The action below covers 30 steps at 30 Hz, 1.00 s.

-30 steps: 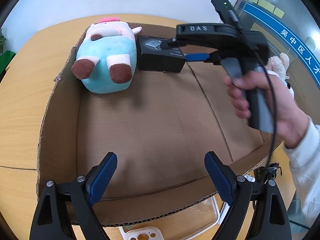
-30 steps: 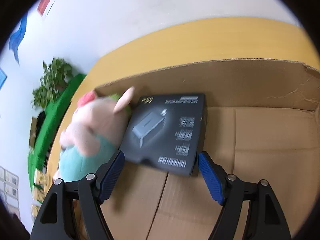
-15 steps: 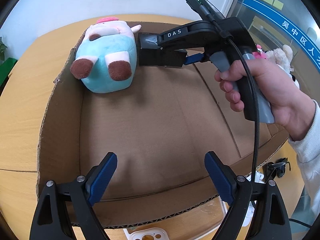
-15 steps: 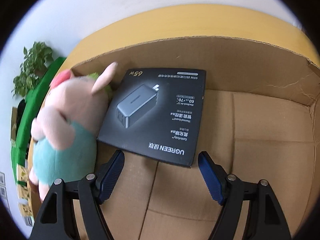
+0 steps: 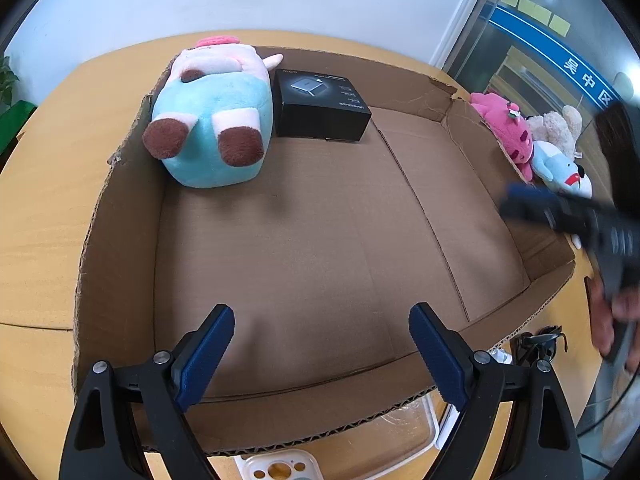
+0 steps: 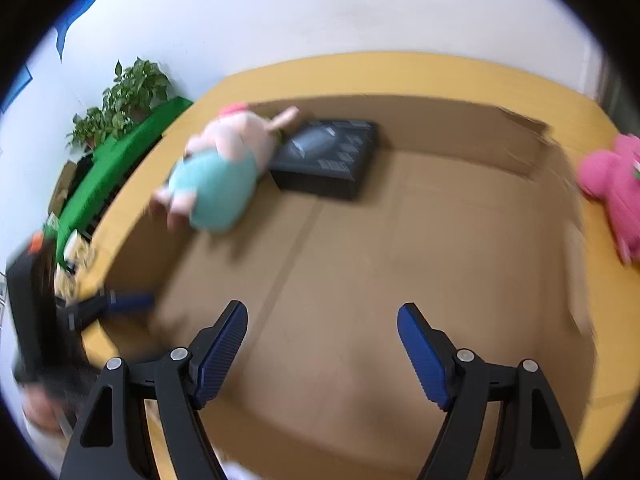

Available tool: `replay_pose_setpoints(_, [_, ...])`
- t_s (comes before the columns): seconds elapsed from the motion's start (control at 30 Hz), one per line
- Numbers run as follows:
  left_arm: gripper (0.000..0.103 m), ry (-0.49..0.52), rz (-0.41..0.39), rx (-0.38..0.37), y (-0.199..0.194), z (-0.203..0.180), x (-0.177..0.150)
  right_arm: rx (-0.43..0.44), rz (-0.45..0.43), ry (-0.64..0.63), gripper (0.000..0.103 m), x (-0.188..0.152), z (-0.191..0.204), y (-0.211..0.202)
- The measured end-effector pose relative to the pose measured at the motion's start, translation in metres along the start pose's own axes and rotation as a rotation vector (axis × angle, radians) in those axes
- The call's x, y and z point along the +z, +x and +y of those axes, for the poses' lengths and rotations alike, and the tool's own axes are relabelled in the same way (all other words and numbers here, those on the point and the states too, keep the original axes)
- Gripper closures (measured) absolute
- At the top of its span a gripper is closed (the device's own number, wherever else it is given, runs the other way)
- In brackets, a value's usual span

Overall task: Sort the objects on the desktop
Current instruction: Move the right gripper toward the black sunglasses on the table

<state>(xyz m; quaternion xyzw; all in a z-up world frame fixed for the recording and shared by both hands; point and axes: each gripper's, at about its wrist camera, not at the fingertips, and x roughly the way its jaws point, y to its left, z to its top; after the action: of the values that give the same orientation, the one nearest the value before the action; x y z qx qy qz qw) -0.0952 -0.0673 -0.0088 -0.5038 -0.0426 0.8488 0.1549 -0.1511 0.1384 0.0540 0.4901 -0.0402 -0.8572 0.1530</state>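
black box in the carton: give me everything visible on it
The black box is a flat rectangular retail pack, cardboard by the look, closed, with a grey charger pictured on its lid and small white print. It lies flat on the carton floor at the far wall, its left side against the plush pig. No gripper touches it.
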Motion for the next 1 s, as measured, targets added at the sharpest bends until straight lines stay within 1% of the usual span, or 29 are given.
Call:
replay_pose_setpoints(0.03, [0.014,0.001,0.002,0.004,0.000,-0.001,0.000,-0.022,0.013,-0.004,0.025,-0.010,-0.018,-0.008])
replay_pose_setpoints(0.1, [0.014,0.005,0.006,0.010,0.001,-0.005,0.000,-0.070,0.045,0.000,0.025,-0.027,-0.034,-0.011])
replay_pose_setpoints(0.13, [0.014,0.043,0.023,-0.014,0.001,-0.007,-0.001,-0.082,0.063,0.006,0.025,-0.038,-0.041,-0.010])
replay_pose_setpoints(0.17, [0.014,0.045,0.023,-0.011,0.001,-0.008,-0.002,-0.081,0.073,0.010,0.025,-0.044,-0.047,-0.011])
replay_pose_setpoints(0.27, [0.014,0.063,0.029,0.021,0.002,-0.014,-0.006,-0.055,0.087,0.008,0.025,-0.058,-0.048,-0.009])
replay_pose_setpoints(0.33, [0.014,0.066,0.030,0.041,0.003,-0.015,-0.006,-0.027,0.071,0.013,0.025,-0.062,-0.049,-0.014])
replay_pose_setpoints(0.37, [0.014,0.060,0.023,0.035,0.003,-0.013,-0.004,-0.009,0.059,0.019,0.025,-0.063,-0.050,-0.019])
replay_pose_setpoints(0.47, [0.014,0.050,0.023,0.024,0.003,-0.008,0.001,0.046,-0.018,-0.004,0.025,-0.067,-0.053,-0.053])
replay_pose_setpoints(0.53, [0.014,0.046,0.026,0.031,0.005,-0.006,0.003,0.044,-0.060,-0.033,0.025,-0.072,-0.056,-0.074])
replay_pose_setpoints(0.6, [0.014,0.030,0.018,0.027,0.003,-0.004,0.005,0.021,-0.075,-0.027,0.025,-0.079,-0.068,-0.090])
replay_pose_setpoints(0.67, [0.014,-0.006,-0.021,0.006,-0.010,-0.002,0.005,0.023,-0.094,-0.021,0.025,-0.092,-0.081,-0.108])
replay_pose_setpoints(0.73, [0.014,-0.026,-0.065,-0.001,-0.027,-0.002,0.003,0.034,-0.103,-0.071,0.023,-0.114,-0.089,-0.121])
replay_pose_setpoints(0.77, [0.014,-0.024,-0.090,0.005,-0.040,-0.006,0.001,0.020,-0.093,-0.107,0.022,-0.122,-0.091,-0.122])
replay_pose_setpoints(0.8, [0.014,-0.014,-0.109,0.002,-0.049,-0.010,-0.001,-0.021,-0.064,-0.144,0.022,-0.132,-0.095,-0.118])
replay_pose_setpoints(0.83, [0.014,-0.005,-0.122,-0.004,-0.055,-0.014,-0.002,-0.052,-0.037,-0.157,0.022,-0.138,-0.098,-0.114])
replay_pose_setpoints(0.87, [0.013,0.008,-0.144,-0.016,-0.065,-0.021,-0.006,-0.073,0.009,-0.161,0.022,-0.147,-0.105,-0.104])
replay_pose_setpoints(0.9, [0.012,0.016,-0.159,-0.024,-0.072,-0.026,-0.009,-0.061,0.036,-0.153,0.022,-0.153,-0.111,-0.096])
replay_pose_setpoints(0.93, [0.010,0.022,-0.172,-0.035,-0.078,-0.032,-0.013,-0.024,0.057,-0.139,0.022,-0.160,-0.118,-0.087])
replay_pose_setpoints(1.0, [0.008,0.022,-0.187,-0.057,-0.084,-0.042,-0.021,0.020,0.060,-0.140,0.022,-0.164,-0.122,-0.074])
